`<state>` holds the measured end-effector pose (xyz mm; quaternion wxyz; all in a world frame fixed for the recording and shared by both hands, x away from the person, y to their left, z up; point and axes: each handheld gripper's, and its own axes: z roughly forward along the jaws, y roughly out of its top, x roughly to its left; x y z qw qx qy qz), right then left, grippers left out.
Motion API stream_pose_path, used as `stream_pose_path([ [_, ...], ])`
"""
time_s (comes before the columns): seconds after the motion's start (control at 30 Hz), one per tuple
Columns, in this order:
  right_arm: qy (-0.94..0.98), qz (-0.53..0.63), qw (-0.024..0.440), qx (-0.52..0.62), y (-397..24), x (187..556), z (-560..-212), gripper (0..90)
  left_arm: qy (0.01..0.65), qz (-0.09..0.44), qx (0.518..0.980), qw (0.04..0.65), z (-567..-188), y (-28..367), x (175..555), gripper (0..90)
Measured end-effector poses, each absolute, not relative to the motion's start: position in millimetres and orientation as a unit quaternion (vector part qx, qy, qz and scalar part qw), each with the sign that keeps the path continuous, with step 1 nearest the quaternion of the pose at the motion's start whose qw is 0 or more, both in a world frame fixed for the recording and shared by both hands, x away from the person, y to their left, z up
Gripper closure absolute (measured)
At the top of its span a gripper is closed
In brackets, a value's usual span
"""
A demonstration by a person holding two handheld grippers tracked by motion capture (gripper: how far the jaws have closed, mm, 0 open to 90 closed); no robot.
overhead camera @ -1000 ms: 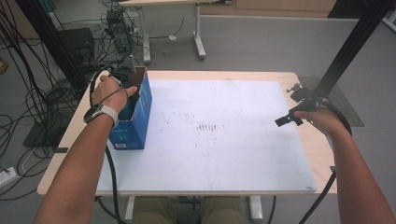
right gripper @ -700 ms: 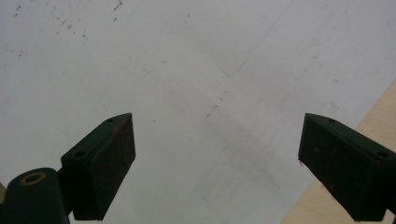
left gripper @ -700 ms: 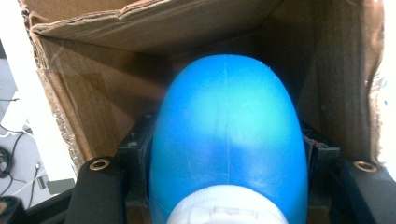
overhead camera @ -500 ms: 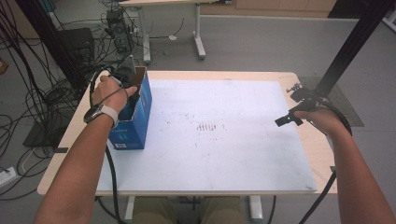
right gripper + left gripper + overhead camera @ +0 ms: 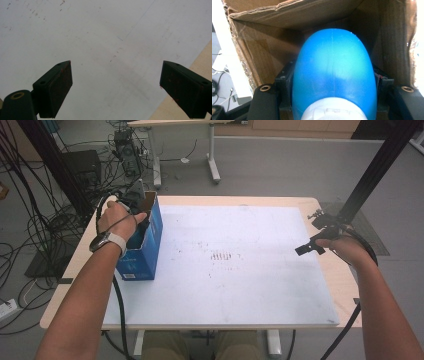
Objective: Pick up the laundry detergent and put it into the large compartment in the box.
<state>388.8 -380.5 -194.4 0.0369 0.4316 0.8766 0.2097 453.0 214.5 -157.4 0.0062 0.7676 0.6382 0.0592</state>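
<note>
A blue cardboard box [image 5: 145, 250] stands open at the left edge of the table. My left gripper [image 5: 135, 201] reaches down into it from above. In the left gripper view, my left gripper [image 5: 333, 76] is shut on a rounded blue object [image 5: 332, 52] with a white part at its near end, held between both jaws inside the brown box interior [image 5: 259, 52]. My right gripper [image 5: 306, 249] hovers over the right side of the white sheet [image 5: 240, 285]. Its jaws stand wide apart, so my right gripper [image 5: 116, 75] is open with nothing between them.
The white sheet covers most of the wooden table [image 5: 345, 285], with faint dark marks [image 5: 222, 256] near its middle. Cables [image 5: 45, 220] and a black stand [image 5: 55, 165] crowd the floor at the left. A black post [image 5: 375, 165] rises beyond the right corner.
</note>
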Motion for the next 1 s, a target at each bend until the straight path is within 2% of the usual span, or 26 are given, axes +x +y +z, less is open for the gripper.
stream_pose_path([
  [0.27, 0.878, 0.209, 0.034, 0.430, -379.8, 389.3, -196.6, 11.1, 0.639, 0.061, 0.767, 0.011, -158.0, 215.5, 451.3, 36.3],
  [1.0, 0.878, 0.208, 0.033, 0.431, -378.6, 388.1, -197.5, 11.0, 0.633, 0.065, 0.771, 0.018, -158.7, 217.2, 445.8, 27.3],
])
